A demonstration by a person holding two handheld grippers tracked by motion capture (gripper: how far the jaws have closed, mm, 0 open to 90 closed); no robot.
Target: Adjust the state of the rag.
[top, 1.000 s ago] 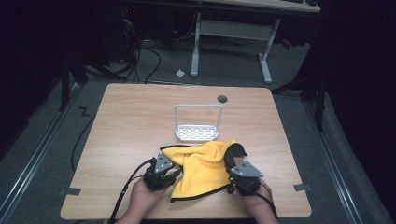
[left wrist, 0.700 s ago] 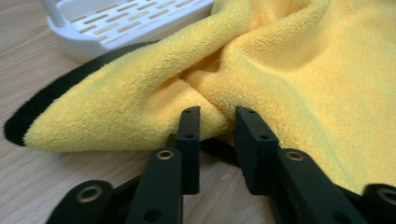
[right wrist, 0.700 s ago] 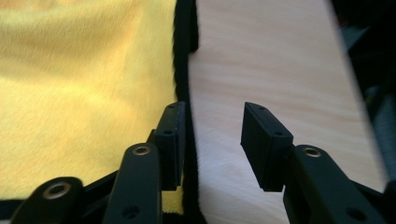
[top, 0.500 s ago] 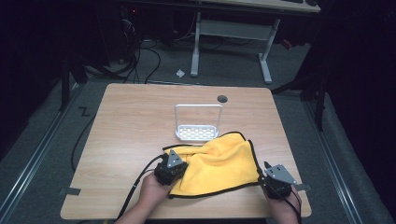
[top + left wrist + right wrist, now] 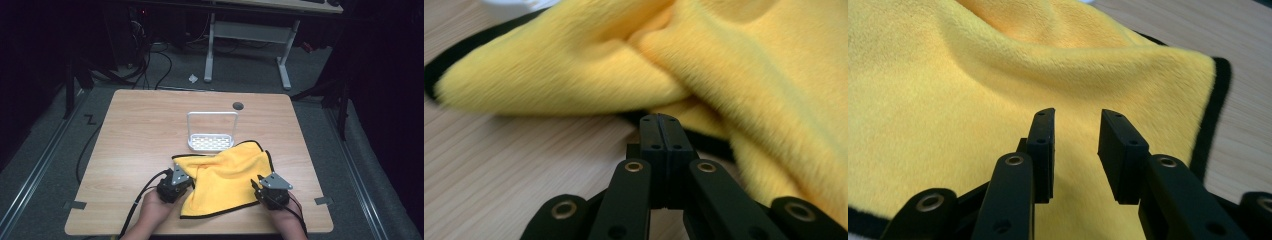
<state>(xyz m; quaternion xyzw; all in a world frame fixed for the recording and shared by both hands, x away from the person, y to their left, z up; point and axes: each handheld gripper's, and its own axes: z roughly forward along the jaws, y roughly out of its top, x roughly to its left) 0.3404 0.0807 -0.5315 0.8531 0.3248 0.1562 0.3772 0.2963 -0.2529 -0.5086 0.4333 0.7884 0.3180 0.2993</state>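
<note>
Yellow cloth (image 5: 225, 175) crumpled, long axis slanting toward rack; left fingers (image 5: 659, 131) closed empty, right fingers (image 5: 1118, 150) parted.

Cloth (image 5: 227, 177): bright yellow plush, edged all round in a black trim. My left tool (image 5: 660, 122) and my right tool (image 5: 1075, 127): black jaws with brass-coloured rivets, the right one topped by a grey plate. Desk (image 5: 145, 130): light wood grain; rack (image 5: 212, 131): white, with a dotted base.
</note>
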